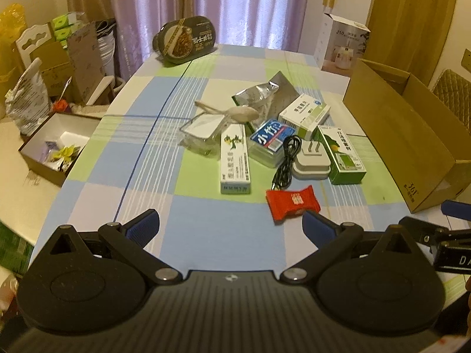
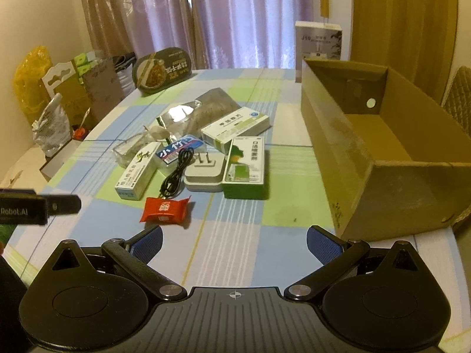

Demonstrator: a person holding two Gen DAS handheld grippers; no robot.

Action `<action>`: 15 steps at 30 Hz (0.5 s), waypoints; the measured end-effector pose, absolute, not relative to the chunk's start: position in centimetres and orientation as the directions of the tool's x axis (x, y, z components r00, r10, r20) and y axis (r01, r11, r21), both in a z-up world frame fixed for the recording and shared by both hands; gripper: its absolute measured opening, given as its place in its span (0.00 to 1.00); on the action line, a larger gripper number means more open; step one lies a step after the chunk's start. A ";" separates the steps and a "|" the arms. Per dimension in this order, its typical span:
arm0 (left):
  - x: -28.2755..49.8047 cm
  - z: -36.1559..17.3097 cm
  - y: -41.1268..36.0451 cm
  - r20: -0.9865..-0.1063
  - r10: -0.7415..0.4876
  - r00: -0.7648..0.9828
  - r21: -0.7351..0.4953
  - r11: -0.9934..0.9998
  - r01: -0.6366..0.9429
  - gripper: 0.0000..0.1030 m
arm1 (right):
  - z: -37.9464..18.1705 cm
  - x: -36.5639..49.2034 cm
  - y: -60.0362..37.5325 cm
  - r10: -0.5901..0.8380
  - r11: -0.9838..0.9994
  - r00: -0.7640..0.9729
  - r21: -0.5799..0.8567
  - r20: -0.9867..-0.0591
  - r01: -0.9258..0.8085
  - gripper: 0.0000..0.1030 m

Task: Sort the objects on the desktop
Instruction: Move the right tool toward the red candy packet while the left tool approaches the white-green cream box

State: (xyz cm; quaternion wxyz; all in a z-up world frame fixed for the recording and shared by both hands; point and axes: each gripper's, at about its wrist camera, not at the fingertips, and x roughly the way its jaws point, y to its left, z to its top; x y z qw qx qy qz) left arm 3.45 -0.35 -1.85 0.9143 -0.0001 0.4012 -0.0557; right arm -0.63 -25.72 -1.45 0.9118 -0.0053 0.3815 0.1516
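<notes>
Desktop objects, clustered mid-surface (image 2: 235, 235) on checked cloth: red snack packet (image 2: 164, 209) nearest; white charger plug (image 2: 203, 173), coiled black cable (image 2: 176, 173), green medicine box (image 2: 245, 170), long white tube box (image 1: 234, 161). Open cardboard box (image 2: 382, 153) to the right. Left tongs (image 1: 231, 226) and right tongs (image 2: 234, 242): both spread apart, holding nothing.

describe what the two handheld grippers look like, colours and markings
Both match: the left gripper and right gripper have matte black bodies with two round discs, black linkage arms on silver pivot pins, and blue textured pads on the jaws. A small crosshair mark sits at the centre of each ribbed base. White lettering reading "Robot.AI" shows on the left one's side.
</notes>
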 end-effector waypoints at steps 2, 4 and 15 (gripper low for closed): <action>4.1 -2.0 -0.2 -0.723 -0.104 0.683 -0.035 0.993 0.114 0.99 | -1.8 -0.1 -25.5 0.281 0.951 0.657 0.113 -0.700 -0.287 0.98; 4.9 -2.1 -0.1 -0.714 -0.115 0.691 -0.036 0.991 0.128 0.99 | -2.2 0.4 -25.2 0.293 0.947 0.649 0.122 -0.702 -0.296 0.98; 10.0 -3.5 1.1 -0.746 -0.141 0.650 -0.024 0.982 0.185 0.99 | -5.6 2.4 -21.0 0.352 0.926 0.632 0.155 -0.691 -0.345 0.98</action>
